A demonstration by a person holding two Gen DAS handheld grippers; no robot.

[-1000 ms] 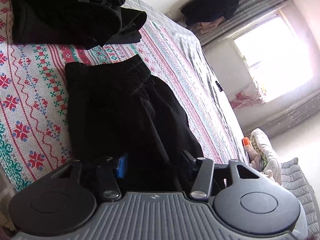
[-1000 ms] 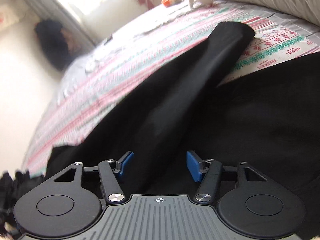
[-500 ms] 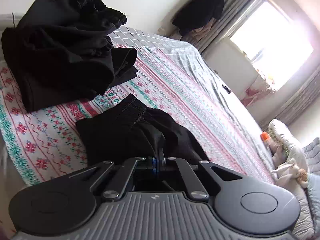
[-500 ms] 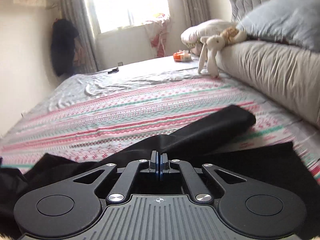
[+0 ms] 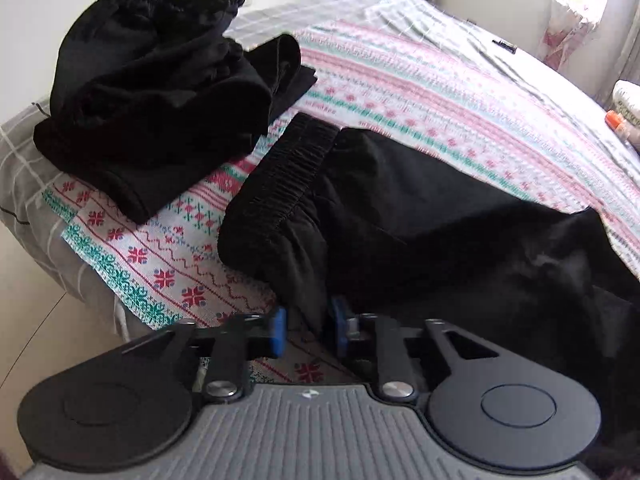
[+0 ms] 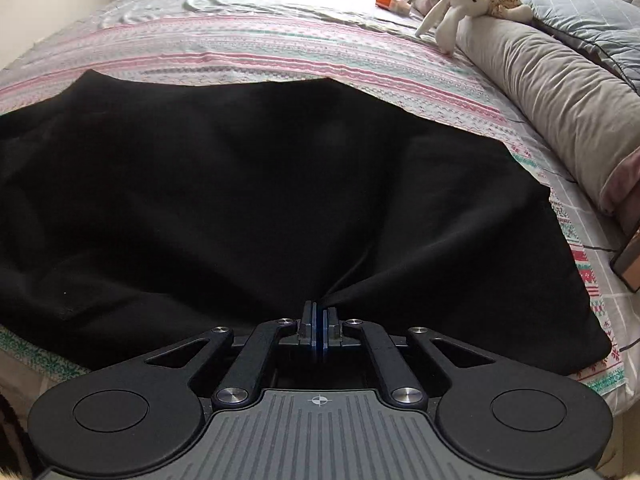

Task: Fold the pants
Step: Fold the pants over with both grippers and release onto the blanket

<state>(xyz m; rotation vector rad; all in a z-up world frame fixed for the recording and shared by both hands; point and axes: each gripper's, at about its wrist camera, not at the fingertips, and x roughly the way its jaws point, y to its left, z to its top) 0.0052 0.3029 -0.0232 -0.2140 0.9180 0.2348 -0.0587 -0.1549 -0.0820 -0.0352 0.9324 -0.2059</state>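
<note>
Now the bed (image 6: 280, 52), with its patterned cover, fills the ground ahead of both tongs. On it the pants (image 6: 248, 184) lie spread wide in front of the right tongs (image 6: 319, 326), reaching far to both sides. Ahead and to the left of the left tongs (image 5: 307, 330) sits a pile (image 5: 160, 92) of other dark clothes, apart from the pants. The waistband (image 5: 292, 168) lies just ahead of the left tongs, and a loose fold of cloth hangs down between its blue pads.

The right tongs are closed fully, pinching the near edge of the pants, and wrinkles run out from the pinch. The left tongs are parted with a clear gap; cloth is between the pads but I judge it is not gripped.

To do this step well, I think the left tongs should close on the edge near the waistband before any lift, so both holds are at the same side. Then both should rise together and carry the edge straight away from them, keeping the cloth lightly tight. A risk is that only one layer is caught, so the fold comes uneven.
</note>
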